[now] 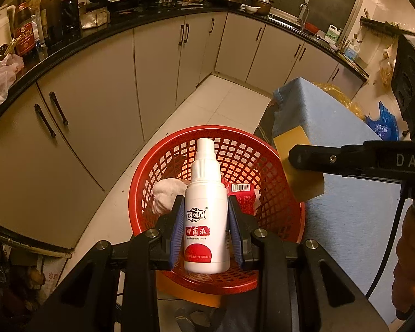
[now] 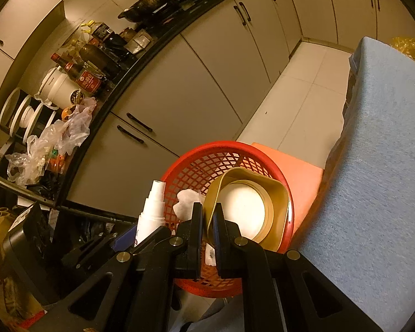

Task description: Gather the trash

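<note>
Left gripper (image 1: pixel 206 227) around white red-labelled spray bottle (image 1: pixel 206 210).

A spray bottle (image 1: pixel 206 213) sits upright between the left claw (image 1: pixel 206 238) fingers at lower centre, above a basket (image 1: pixel 279 202) holding a crumpled tissue (image 1: pixel 166 196) and carton (image 1: pixel 242 196). At right, the covered desk (image 1: pixel 345 193). The right claw (image 2: pixel 207 238) grips a tin (image 2: pixel 249 207) over the basket.

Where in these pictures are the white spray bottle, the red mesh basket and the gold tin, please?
white spray bottle (image 1: pixel 206 215): left wrist view, on its labelled body.
red mesh basket (image 1: pixel 290 193): left wrist view, on its right wall.
gold tin (image 2: pixel 283 193): right wrist view, on its far-right side wall.
</note>
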{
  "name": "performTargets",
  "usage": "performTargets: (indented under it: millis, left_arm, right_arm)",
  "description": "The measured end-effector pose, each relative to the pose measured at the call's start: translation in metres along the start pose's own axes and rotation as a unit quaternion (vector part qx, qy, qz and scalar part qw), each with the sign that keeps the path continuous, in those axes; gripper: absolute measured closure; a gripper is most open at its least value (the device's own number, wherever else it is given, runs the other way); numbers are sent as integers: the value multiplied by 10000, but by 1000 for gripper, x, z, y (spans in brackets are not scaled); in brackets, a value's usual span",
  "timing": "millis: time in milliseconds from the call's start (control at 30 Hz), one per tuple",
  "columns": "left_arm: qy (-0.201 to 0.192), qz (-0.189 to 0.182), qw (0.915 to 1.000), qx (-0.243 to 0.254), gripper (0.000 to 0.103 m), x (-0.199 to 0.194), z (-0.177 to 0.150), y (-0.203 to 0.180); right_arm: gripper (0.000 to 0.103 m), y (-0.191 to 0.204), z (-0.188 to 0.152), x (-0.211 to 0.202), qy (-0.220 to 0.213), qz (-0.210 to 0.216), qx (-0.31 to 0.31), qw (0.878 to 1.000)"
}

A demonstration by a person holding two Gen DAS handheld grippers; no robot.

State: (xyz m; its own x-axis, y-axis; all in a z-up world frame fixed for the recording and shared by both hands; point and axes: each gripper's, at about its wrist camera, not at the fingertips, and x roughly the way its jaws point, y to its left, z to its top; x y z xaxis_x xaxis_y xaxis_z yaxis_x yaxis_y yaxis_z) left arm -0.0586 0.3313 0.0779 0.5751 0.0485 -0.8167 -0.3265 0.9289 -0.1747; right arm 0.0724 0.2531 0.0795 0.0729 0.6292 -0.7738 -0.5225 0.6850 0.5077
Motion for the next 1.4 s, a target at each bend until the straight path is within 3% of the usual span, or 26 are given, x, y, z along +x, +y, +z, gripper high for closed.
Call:
performTargets:
  millis: [967, 1133, 1200, 1300, 1400]
  left_arm:
    - [57, -92, 9999, 49, 73, 15, 3, 0]
    - [-8, -44, 10000, -6, 57, 12, 2, 0]
    - [-28, -38, 10000, -43, 55, 11, 2, -1]
    - [-82, 7, 9999, -65, 49, 6, 5, -3]
    - [-218, 142, 9996, -72, 35, -3, 6, -9]
  right_arm:
    - [93, -12, 3, 9, 38, -85, 163, 9998]
    - [90, -12, 4, 6, -13, -63, 184, 9998]
    - [88, -11, 4, 0, -76, -93, 166, 9998]
    - [81, -10, 3, -9, -179, -205, 78, 9996]
    - [72, -9, -1, -23, -308, -384, -30, 9988]
